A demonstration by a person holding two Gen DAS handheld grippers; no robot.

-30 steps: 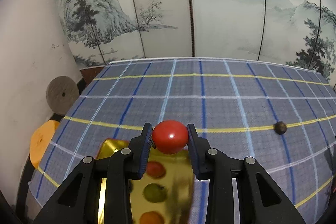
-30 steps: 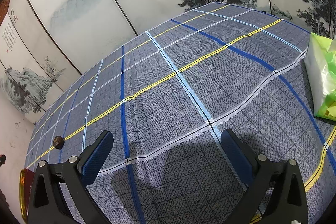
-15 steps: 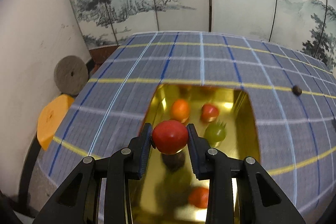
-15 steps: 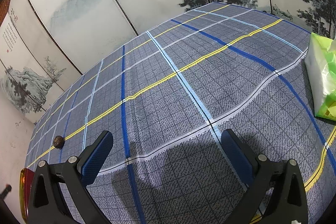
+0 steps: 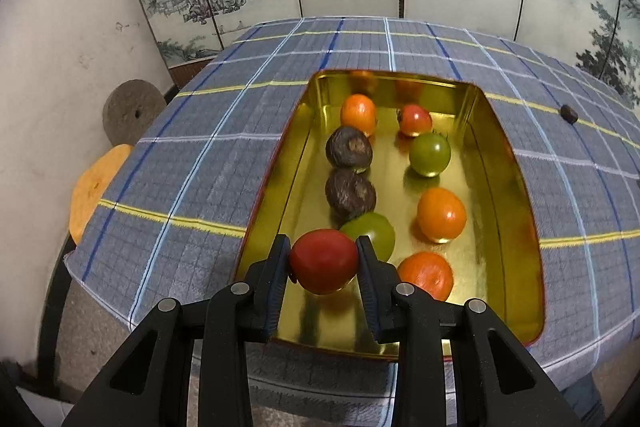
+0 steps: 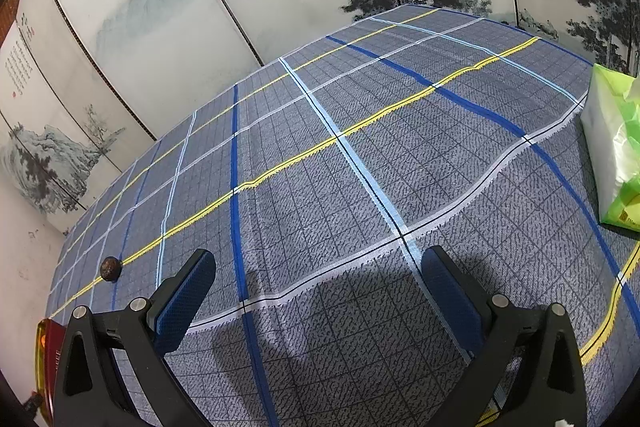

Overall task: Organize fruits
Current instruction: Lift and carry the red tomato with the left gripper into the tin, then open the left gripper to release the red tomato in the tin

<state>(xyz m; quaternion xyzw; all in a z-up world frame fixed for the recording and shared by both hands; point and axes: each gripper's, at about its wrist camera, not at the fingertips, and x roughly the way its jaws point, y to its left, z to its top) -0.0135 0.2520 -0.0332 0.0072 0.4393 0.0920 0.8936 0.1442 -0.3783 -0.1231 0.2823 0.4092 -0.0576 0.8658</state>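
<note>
My left gripper [image 5: 323,261] is shut on a red tomato [image 5: 324,261], held just above the near left corner of a shiny gold tin [image 5: 516,227]. Inside the tin lie several small fruits: orange tomatoes [image 5: 441,214], green tomatoes [image 5: 429,153], a red one [image 5: 415,119] and two dark brown round fruits [image 5: 349,192]. One more dark brown fruit [image 5: 568,113] [image 6: 111,268] sits alone on the plaid cloth to the tin's right. My right gripper [image 6: 320,295] hangs open over bare cloth, nothing between its fingers. The tin's red edge [image 6: 46,355] shows at that view's lower left.
A blue-grey plaid cloth [image 5: 224,163] covers the table, whose near and left edges fall close to the tin. A green and white tissue pack [image 6: 616,151] lies at the right. A round grey disc [image 5: 132,111] and an orange stool [image 5: 94,187] stand left by the wall.
My left gripper, still holding the red tomato, has drawn back and sunk, so the whole tin now lies in front of it. The right gripper has stayed still.
</note>
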